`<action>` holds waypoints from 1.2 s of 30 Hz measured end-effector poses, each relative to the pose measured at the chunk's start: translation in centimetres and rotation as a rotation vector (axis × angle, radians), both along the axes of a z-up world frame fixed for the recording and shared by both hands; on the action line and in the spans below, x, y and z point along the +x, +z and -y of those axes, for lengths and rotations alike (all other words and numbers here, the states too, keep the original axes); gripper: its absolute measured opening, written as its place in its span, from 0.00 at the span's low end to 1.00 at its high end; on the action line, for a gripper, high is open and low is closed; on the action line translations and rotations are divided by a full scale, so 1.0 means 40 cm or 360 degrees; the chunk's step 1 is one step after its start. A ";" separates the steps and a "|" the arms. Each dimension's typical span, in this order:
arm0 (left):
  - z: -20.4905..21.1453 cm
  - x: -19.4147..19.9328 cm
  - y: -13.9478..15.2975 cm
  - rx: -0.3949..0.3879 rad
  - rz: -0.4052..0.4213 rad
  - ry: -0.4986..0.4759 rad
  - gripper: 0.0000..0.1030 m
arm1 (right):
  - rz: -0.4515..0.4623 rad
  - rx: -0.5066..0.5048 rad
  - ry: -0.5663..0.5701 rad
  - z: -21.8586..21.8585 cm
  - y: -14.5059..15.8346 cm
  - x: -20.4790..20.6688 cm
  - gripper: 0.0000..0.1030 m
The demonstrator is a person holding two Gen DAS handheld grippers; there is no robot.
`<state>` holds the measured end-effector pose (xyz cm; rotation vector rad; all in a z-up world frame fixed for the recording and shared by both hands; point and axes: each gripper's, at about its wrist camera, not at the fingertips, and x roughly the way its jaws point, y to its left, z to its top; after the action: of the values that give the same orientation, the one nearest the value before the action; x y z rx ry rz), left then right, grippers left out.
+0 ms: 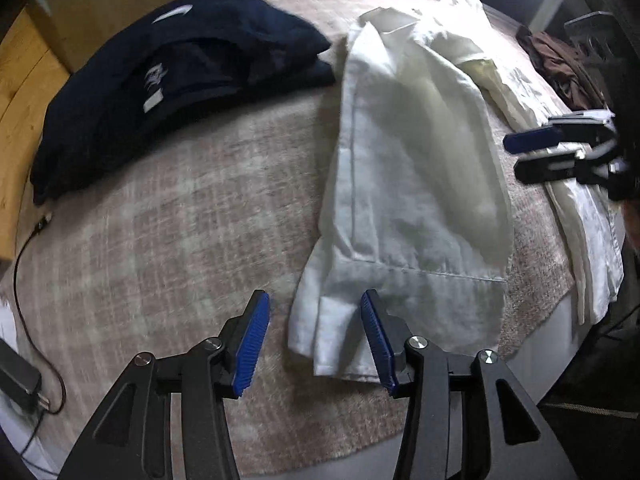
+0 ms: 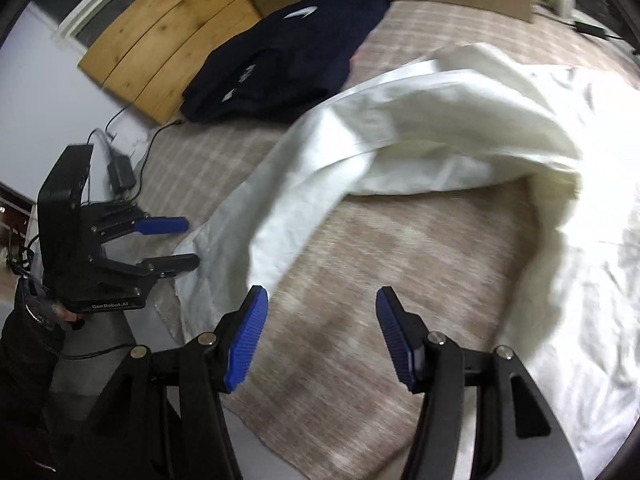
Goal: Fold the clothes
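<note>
- White shirt (image 1: pixel 416 184) lies on the bed (image 1: pixel 192 216), partly folded, its cuff end at the near edge. A dark navy garment (image 1: pixel 180 80) sits folded toward the headboard corner, apart from it.
- Left tool (image 1: pixel 314 340): released, nothing clamped. The sleeve cuff (image 1: pixel 332 332) lies between the pads; one pad looks to overlap the cloth, contact cannot be told.
- Right tool (image 2: pixel 322 336): released, empty, over bare blanket just beside the shirt's draped fold (image 2: pixel 400 132).
- Judgement: step in hand is picking up the cuff to fold the sleeve over the body.
- To do it well: straddle the cuff hem fully, pinch every layer, lift low, and lay the sleeve along the side seam; right tool could pin the body.
- Writing: "CenRobot.AI" reads on the left tool's body in the right wrist view. The navy garment carries white marks, including a swoosh-like shape; its lettering is unreadable.
</note>
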<state>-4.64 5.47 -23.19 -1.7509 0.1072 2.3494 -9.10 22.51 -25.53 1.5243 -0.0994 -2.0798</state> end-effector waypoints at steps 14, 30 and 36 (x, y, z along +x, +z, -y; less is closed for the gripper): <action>-0.006 0.004 0.091 0.0053 -0.0050 0.0033 0.04 | -0.0180 0.0353 -0.0576 -0.343 -0.030 -0.115 0.54; 0.302 -0.264 0.174 -0.0411 -0.0124 0.0083 0.17 | -0.0174 0.0528 -0.0386 -0.262 -0.087 -0.141 0.78; 0.337 -0.241 0.115 -0.0227 -0.0012 0.0042 0.33 | -0.0203 0.0328 -0.0393 -0.284 0.009 -0.174 0.78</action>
<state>-14.27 -8.03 -18.57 -1.8175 0.2603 2.4213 -16.06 33.87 -25.17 1.5588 -0.0269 -2.4427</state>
